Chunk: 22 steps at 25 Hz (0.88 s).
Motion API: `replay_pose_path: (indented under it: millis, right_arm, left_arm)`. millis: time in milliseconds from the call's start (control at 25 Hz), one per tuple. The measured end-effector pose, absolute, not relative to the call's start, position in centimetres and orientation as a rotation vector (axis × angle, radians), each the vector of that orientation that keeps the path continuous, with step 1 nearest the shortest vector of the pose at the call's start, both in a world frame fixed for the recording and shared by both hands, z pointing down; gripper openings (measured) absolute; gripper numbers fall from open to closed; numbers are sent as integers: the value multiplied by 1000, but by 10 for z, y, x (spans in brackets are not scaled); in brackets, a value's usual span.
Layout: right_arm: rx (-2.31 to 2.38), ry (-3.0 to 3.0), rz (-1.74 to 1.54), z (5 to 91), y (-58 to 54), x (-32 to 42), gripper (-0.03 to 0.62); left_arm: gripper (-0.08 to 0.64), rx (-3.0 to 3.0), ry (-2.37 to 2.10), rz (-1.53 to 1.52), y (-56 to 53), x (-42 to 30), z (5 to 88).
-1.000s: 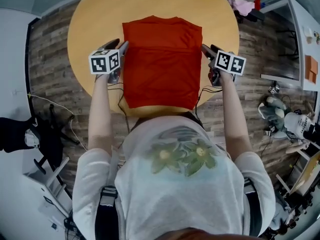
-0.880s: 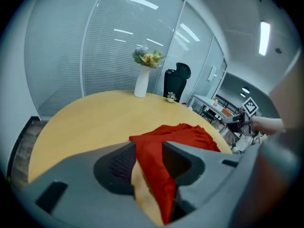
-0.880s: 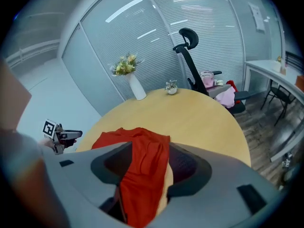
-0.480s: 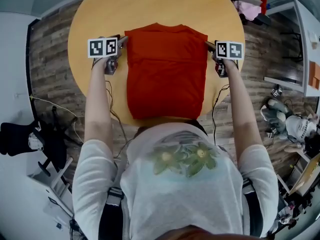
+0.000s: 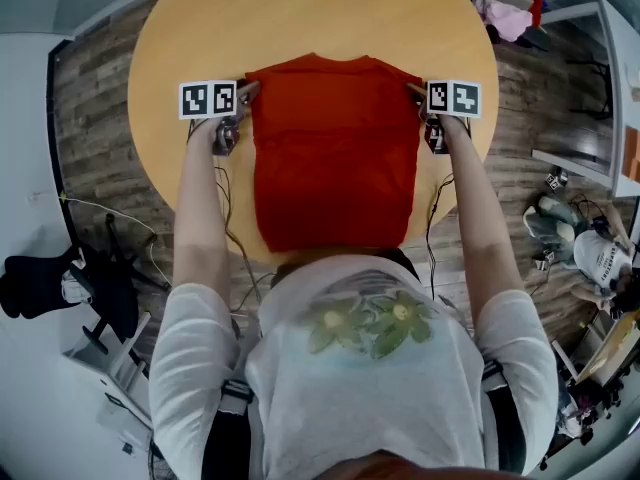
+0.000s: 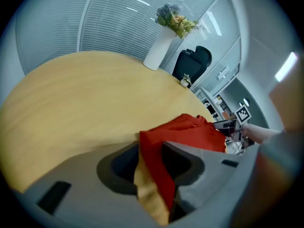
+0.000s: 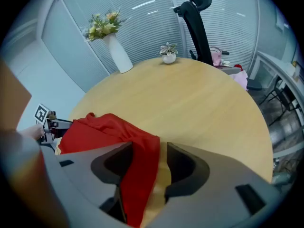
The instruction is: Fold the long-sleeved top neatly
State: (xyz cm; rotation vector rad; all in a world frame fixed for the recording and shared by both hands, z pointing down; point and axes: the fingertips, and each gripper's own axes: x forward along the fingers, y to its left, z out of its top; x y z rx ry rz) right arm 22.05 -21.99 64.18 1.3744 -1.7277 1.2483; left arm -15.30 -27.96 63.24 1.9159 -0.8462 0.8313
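Round yellow wooden table [image 5: 300, 13] holds the red long-sleeved cloth top [image 5: 335, 168], which lies flat near the front edge. The left gripper [image 5: 243, 92] and the right gripper [image 5: 413, 90] each pinch a far corner of it. It is best to lay both corners down level so the edges match. Lots of bare table lies beyond. A white vase [image 7: 118, 53] stands far back.

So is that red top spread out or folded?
Partly folded: the red top lies as a rectangle, no sleeves showing, far corners pinched by the left hand-held gripper and right hand-held gripper.
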Motion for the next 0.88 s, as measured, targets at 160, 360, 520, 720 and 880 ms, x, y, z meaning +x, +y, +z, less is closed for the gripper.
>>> replay_pose_path:
  millis: [160,360,520,720,880]
  right_arm:
    - [1358,-1740,1274,645,-220,220,232]
    - [1289,-1810,1261,640,-220,210,86]
    - [1319,-1848,1159,624,-229,213,71]
    - [1407,-1937,1007,586,-253,213,66]
    - [1477,-1997,865,554,-261,208,66]
  left_arm:
    - [119,1922,-859,808,-279,-155,638]
    - [32,1958,-853,828,-278,-153,636]
    - [32,2018,-914,837,-285,-155,623]
    - [32,2132,-1007,789,-303,-152,588]
    - [32,2229,-1146,751,-312,-156,558]
